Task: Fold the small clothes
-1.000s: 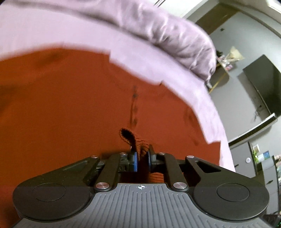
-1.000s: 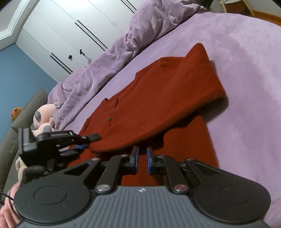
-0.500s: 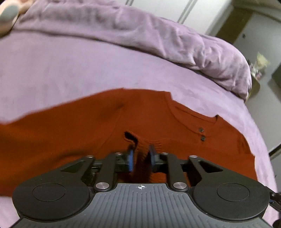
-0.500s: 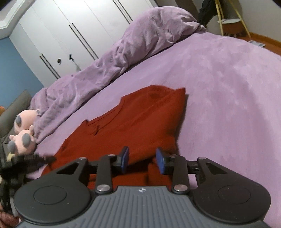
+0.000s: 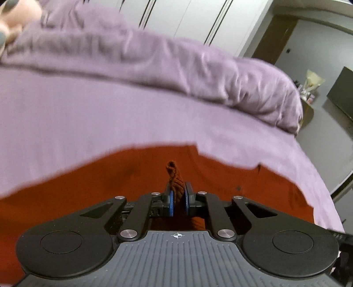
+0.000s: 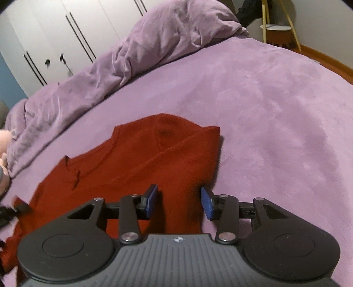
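Observation:
A rust-red knit sweater (image 6: 158,159) lies on the purple bed sheet (image 6: 275,106), with one side folded over its body. My right gripper (image 6: 179,202) is open and empty, its blue pads apart just above the sweater's near folded edge. My left gripper (image 5: 178,198) is shut on a bunched ribbed cuff of the sweater (image 5: 175,178), held low over the red fabric (image 5: 88,187). The left gripper shows as a dark blurred shape at the left edge of the right wrist view (image 6: 13,209).
A rumpled purple duvet (image 6: 132,55) runs along the far side of the bed. A pink plush toy (image 5: 15,13) sits at its left end. White wardrobe doors (image 6: 55,33) stand behind. A wooden stand (image 6: 280,33) is at the far right.
My right gripper has opened wide and let go of the sweater, which now lies folded on the bed. My left gripper has drawn back, still gripping the cuff.

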Demonstrator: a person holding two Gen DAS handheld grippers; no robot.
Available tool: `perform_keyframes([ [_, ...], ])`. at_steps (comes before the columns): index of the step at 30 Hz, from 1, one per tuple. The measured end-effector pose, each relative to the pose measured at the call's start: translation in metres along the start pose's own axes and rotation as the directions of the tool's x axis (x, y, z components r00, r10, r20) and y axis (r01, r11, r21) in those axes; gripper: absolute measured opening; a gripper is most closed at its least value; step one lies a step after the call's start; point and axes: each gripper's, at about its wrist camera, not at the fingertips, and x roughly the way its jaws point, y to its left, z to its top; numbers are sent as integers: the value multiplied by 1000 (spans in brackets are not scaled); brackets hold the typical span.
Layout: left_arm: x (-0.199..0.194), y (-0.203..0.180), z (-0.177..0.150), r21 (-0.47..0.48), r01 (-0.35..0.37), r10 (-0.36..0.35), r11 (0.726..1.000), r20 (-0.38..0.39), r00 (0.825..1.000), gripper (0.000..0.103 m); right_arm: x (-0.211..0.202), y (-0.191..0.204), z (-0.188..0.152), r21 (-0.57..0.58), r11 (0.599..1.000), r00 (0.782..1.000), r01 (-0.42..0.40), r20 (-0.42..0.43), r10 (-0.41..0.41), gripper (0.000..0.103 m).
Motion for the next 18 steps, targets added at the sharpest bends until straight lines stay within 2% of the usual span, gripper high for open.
perform_keyframes([
  [2,-6,-6,10,48,-17,15,999,47,999,12,7,5,2,-30,999,1000,20,-8,-21,25],
  [3,-9,-11,14,92,-41,34,995,81,996,12,8,7,3,-45,999,1000,15,-9,-16,11],
  [6,-15,-23,18,174,-102,73,980,164,984,11,2,25,7,-139,990,997,36,70,-26,8],
  [8,-15,-26,16,192,-147,107,970,207,973,6,-5,38,9,-205,975,987,80,152,-49,8],
  [9,-12,-26,13,193,-180,137,964,217,967,5,-6,40,10,-204,974,983,94,172,-59,8],
  [10,-5,-24,10,195,-202,162,960,202,966,5,-3,40,10,-197,973,980,119,181,-83,8],
  [12,10,-17,3,195,-217,196,957,124,973,5,9,38,7,-211,960,975,182,166,-148,8],
  [14,16,-5,-6,164,-216,213,962,35,976,5,22,31,3,-209,961,983,181,76,-169,10],
  [16,9,4,-14,110,-191,191,975,13,982,7,4,29,1,-176,972,985,157,106,-140,13],
  [18,-3,9,-21,62,-138,137,989,6,990,14,-21,28,-2,-130,988,989,87,132,-70,14],
])
